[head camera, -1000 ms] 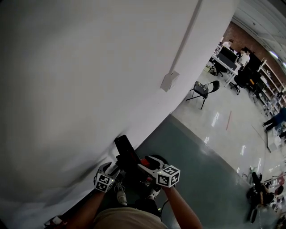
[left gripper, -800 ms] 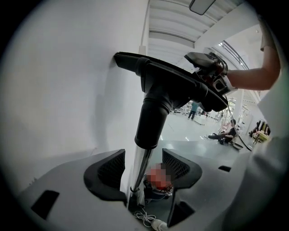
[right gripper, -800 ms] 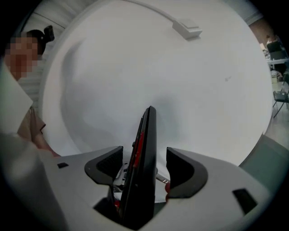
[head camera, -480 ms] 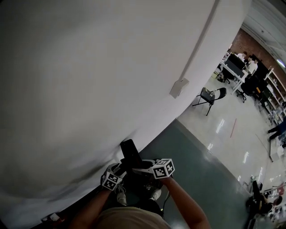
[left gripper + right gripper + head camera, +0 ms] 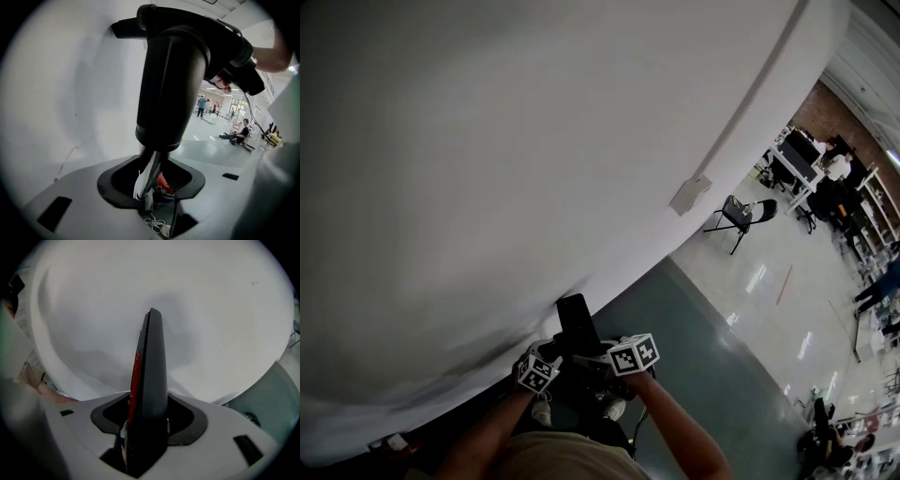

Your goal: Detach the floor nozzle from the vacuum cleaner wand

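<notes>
Your left claw (image 5: 152,183), jaws just closing, pinches the black wand (image 5: 171,84); your right claw (image 5: 145,427), likewise closing, pinches the floor nozzle (image 5: 151,376).

I find the vacuum cleaner (image 5: 575,323) standing on the floor (image 5: 722,356) at the foot of the wall (image 5: 534,141), which runs to its left. A chair (image 5: 739,214) stands farther along that wall, well apart; desks (image 5: 795,159) lie beyond the chair.

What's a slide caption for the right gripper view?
Right gripper, fingers just closing, clamps a black-and-red vacuum part; white wall behind.
</notes>
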The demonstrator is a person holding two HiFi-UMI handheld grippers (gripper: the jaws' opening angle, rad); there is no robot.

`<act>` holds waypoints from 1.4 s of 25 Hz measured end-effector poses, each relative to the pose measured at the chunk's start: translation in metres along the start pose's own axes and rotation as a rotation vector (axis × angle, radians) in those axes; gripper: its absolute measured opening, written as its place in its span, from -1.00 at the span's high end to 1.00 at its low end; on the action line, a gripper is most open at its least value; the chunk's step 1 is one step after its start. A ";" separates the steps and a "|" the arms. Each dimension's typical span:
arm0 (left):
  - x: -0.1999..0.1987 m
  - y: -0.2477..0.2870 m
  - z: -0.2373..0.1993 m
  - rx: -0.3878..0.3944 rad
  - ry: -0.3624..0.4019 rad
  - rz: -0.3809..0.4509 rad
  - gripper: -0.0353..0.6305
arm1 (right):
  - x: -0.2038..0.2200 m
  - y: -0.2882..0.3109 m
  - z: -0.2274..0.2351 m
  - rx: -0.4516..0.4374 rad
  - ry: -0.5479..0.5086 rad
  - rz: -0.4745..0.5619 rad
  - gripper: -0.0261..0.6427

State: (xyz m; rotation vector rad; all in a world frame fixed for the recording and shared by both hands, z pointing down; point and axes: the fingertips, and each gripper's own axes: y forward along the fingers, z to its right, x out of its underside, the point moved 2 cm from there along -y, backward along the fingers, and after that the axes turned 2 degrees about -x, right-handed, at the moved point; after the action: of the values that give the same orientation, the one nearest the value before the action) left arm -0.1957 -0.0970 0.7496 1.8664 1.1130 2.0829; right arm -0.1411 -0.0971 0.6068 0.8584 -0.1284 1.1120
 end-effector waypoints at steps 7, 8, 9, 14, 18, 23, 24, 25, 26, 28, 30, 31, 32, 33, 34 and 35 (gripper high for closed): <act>-0.001 -0.002 -0.002 0.002 0.055 0.022 0.42 | 0.001 0.001 -0.012 0.066 -0.031 0.042 0.22; -0.002 -0.002 -0.002 0.004 0.060 0.022 0.42 | 0.002 0.001 -0.011 0.085 -0.045 0.043 0.22; -0.002 -0.001 -0.001 0.006 0.064 0.021 0.42 | 0.002 0.000 -0.011 0.105 -0.059 0.044 0.22; -0.002 -0.002 0.002 0.018 0.075 0.019 0.42 | 0.005 -0.006 -0.013 0.198 -0.113 0.045 0.22; -0.004 -0.003 0.009 0.034 0.107 0.022 0.42 | 0.008 -0.013 -0.019 0.295 -0.193 0.031 0.22; -0.007 0.003 0.021 0.077 0.140 0.037 0.42 | 0.018 -0.025 -0.021 0.357 -0.230 0.065 0.22; -0.008 0.005 0.023 0.084 0.144 0.042 0.42 | 0.021 -0.027 -0.021 0.369 -0.230 0.077 0.22; -0.008 0.006 0.025 0.091 0.149 0.044 0.42 | 0.023 -0.029 -0.021 0.379 -0.230 0.087 0.22; -0.009 0.006 0.027 0.098 0.155 0.044 0.42 | 0.025 -0.031 -0.021 0.382 -0.228 0.090 0.22; -0.010 0.004 0.032 0.111 0.172 0.039 0.42 | 0.025 -0.036 -0.018 0.359 -0.206 0.077 0.22; -0.011 0.003 0.037 0.123 0.190 0.042 0.42 | 0.021 -0.042 -0.011 0.311 -0.163 0.052 0.22; -0.011 0.004 0.039 0.127 0.198 0.043 0.42 | 0.018 -0.045 -0.007 0.290 -0.150 0.041 0.22; -0.011 0.005 0.040 0.130 0.205 0.042 0.42 | 0.017 -0.047 -0.005 0.278 -0.146 0.034 0.22; -0.012 0.006 0.041 0.134 0.213 0.039 0.42 | 0.016 -0.049 -0.004 0.275 -0.144 0.035 0.22; -0.012 0.007 0.041 0.139 0.223 0.035 0.42 | 0.017 -0.049 -0.005 0.281 -0.144 0.042 0.22; -0.011 0.007 0.042 0.146 0.236 0.032 0.42 | 0.020 -0.049 -0.007 0.295 -0.146 0.054 0.22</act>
State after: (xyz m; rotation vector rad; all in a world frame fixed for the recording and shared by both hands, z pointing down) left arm -0.1528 -0.0906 0.7430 1.7417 1.3283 2.3470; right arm -0.0937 -0.0864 0.5853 1.2063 -0.1109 1.1348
